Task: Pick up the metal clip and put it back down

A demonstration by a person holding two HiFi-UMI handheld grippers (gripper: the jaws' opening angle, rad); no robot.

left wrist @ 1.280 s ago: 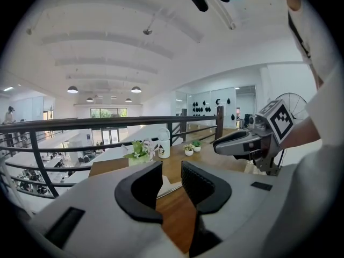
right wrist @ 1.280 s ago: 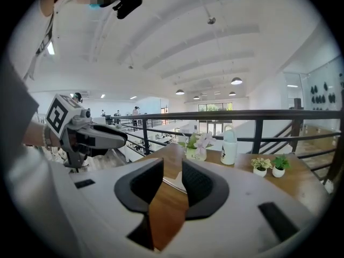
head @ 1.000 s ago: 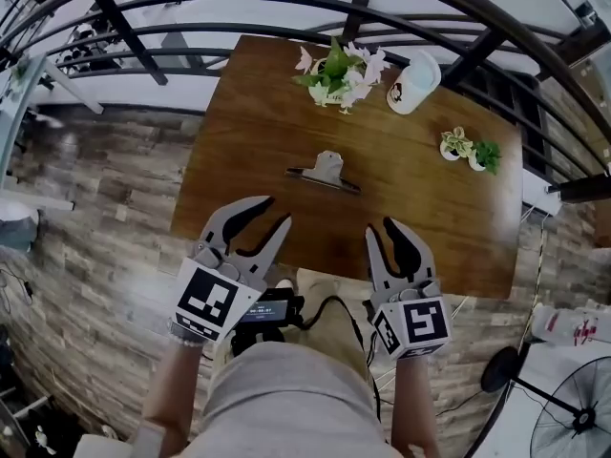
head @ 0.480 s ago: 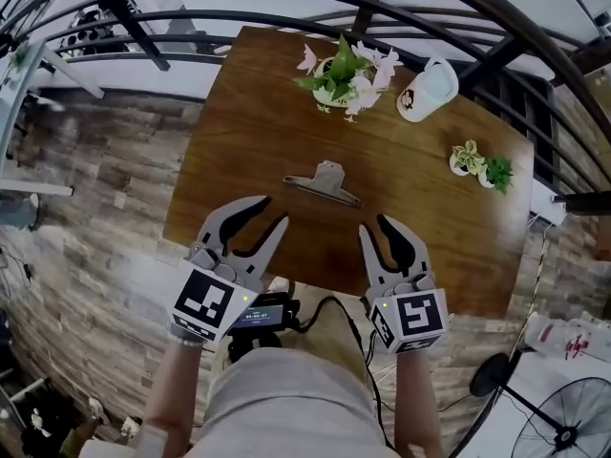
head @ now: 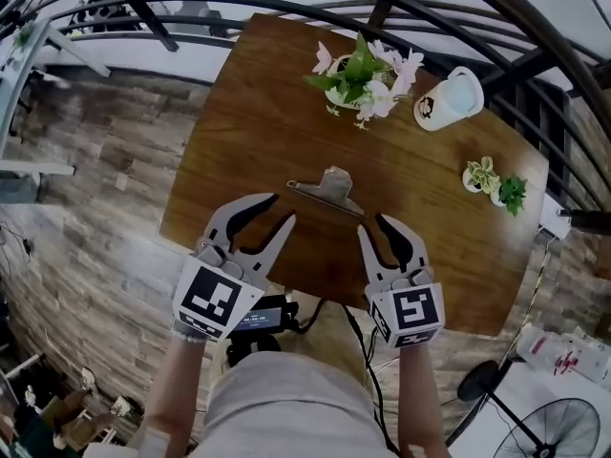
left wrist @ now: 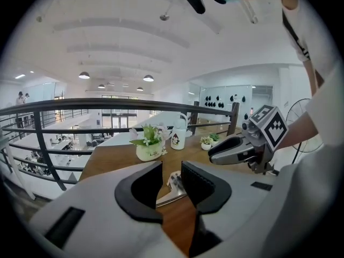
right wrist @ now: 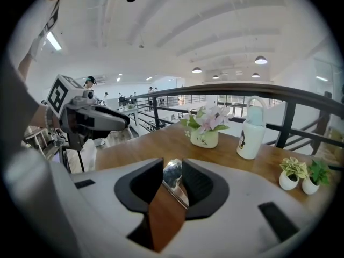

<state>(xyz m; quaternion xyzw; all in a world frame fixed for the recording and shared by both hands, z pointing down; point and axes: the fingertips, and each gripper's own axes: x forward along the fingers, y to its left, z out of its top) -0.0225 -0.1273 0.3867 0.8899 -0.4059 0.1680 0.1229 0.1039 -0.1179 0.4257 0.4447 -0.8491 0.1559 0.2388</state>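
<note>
In the last second both hands have sunk and crept forward over the near edge of the table [head: 248, 113]. The left gripper [head: 279, 210] hangs with its jaws parted and nothing in them. The metal clip [head: 327, 189] lies flat on the wood just ahead, between the two (untouched, as far as I can see). The right gripper [head: 372, 225] is likewise agape and empty. I'd say the pick-up is only now about to start.

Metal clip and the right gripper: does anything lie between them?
No. In the head view, only bare table separates the right gripper from the metal clip.
</note>
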